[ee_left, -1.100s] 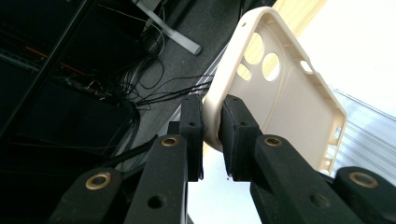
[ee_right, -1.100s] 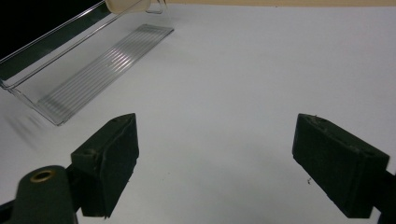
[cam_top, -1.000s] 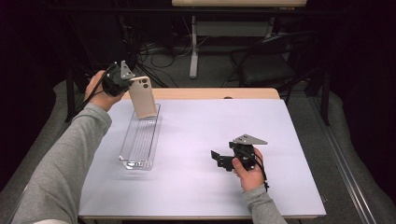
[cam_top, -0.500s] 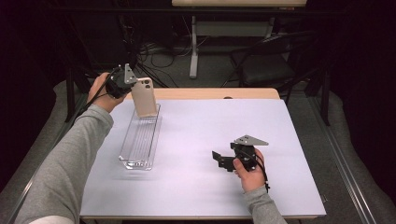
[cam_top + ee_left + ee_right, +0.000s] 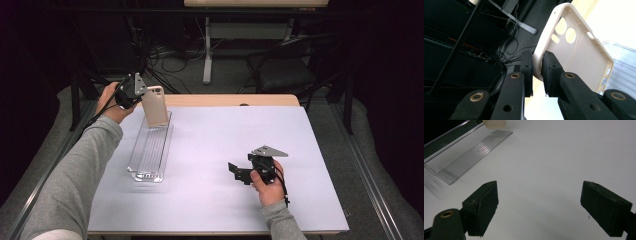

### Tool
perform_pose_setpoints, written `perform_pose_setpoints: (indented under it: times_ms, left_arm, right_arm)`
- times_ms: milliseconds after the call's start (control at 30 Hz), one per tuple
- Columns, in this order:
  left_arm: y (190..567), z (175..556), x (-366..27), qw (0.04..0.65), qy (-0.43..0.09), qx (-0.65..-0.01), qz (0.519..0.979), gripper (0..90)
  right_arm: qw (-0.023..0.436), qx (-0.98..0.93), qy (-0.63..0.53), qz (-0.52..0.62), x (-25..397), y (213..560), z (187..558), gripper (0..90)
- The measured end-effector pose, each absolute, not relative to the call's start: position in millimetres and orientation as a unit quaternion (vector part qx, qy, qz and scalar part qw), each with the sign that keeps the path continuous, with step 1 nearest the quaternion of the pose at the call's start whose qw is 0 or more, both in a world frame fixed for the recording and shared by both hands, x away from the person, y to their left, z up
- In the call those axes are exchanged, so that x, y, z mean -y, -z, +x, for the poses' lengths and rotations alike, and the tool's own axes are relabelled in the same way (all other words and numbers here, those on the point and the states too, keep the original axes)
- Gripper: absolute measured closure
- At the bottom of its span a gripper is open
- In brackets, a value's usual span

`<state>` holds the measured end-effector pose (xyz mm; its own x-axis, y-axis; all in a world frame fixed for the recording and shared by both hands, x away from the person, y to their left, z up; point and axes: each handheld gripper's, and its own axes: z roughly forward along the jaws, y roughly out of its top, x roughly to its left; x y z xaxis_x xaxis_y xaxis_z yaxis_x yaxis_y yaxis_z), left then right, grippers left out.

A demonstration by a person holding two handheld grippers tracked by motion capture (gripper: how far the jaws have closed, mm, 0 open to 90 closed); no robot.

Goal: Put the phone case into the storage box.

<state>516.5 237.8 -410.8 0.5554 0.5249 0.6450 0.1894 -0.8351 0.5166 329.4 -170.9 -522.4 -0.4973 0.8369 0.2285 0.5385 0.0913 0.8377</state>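
A beige phone case (image 5: 155,105) hangs upright over the far end of a clear plastic tray (image 5: 150,148) on the left of the white table. My left gripper (image 5: 139,96) is shut on the case's edge; in the left gripper view the two pads pinch the rim of the phone case (image 5: 574,47), whose hollow inside and camera holes face the camera. My right gripper (image 5: 236,172) rests low on the table at the right, open, with nothing between its jaws (image 5: 537,202). The right gripper view shows the clear tray (image 5: 469,155) and the bottom of the case (image 5: 495,123) far off.
The white table top (image 5: 240,130) has a wooden strip along its far edge. Beyond it stand dark table legs, cables and a chair on the floor. Bare white surface lies between the tray and my right gripper.
My left gripper with the case has shifted slightly toward the far end of the tray. The right gripper has stayed in place.
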Motion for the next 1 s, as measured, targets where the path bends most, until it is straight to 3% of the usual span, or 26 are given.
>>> perform_pose_setpoints:
  times_ms: [1000]
  left_arm:
    - [426.2,516.5,-231.3,0.197,-0.430,-0.207,0.856,80.4]
  right_arm:
    - [0.153,-0.724,-0.476,0.475,171.3,523.3,329.8,14.4]
